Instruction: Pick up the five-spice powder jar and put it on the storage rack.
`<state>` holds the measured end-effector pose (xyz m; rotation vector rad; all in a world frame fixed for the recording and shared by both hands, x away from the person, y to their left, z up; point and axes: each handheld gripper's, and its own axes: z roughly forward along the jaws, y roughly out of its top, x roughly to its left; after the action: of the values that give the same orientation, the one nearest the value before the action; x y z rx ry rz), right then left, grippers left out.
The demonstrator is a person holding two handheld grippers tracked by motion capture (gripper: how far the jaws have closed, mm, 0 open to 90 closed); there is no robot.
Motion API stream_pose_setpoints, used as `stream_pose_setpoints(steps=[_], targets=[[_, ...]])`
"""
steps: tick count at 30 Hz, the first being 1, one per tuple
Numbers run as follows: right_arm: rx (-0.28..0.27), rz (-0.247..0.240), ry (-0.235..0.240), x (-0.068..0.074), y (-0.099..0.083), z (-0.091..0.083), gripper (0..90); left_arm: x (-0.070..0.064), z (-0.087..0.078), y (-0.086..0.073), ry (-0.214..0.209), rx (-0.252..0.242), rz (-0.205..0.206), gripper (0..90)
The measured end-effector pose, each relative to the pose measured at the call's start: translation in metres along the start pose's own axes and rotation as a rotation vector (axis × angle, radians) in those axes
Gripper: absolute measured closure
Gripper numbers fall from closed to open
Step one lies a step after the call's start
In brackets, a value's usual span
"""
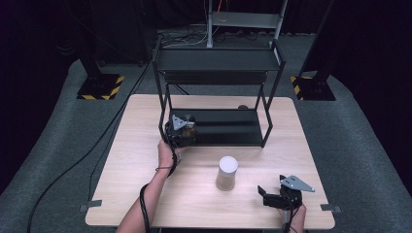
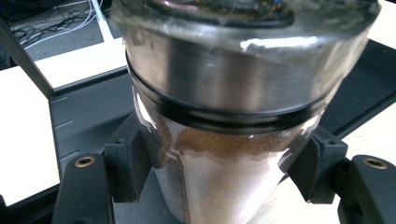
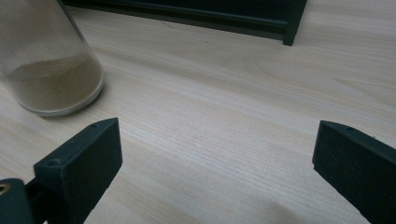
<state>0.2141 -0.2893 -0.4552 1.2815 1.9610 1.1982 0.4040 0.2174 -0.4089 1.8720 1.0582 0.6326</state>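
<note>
My left gripper (image 1: pixel 182 133) is shut on a glass jar (image 1: pixel 189 124) at the left front corner of the black rack's lower shelf (image 1: pixel 228 127). Seen close in the left gripper view, the jar (image 2: pixel 219 84) has a metal lid and brown powder inside, and the pads (image 2: pixel 135 163) press on both of its sides. A second jar (image 1: pixel 227 172) with a white top and beige powder stands on the table's middle. My right gripper (image 1: pixel 266 195) is open near the front right edge, to the right of that jar (image 3: pixel 46 60), with bare wood between its jaws (image 3: pixel 215 158).
The two-level black rack (image 1: pixel 218 60) stands on the far half of the wooden table (image 1: pixel 145 121). Its front rail (image 3: pixel 196 14) runs across the top of the right gripper view. Cables trail off the table's left side onto the grey floor.
</note>
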Motion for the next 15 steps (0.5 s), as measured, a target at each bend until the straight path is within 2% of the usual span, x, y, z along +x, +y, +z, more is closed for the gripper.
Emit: stream_pose_setpoints(steps=[10,15], targets=[[0.002,0.001,0.001,0.000,0.000,0.000,0.6,0.000,0.011,-0.001,0.006,0.001,-0.004,31.3],[-0.001,0.000,0.000,0.000,0.000,0.000,0.6,0.002,0.017,-0.005,0.005,0.004,-0.029,31.3]])
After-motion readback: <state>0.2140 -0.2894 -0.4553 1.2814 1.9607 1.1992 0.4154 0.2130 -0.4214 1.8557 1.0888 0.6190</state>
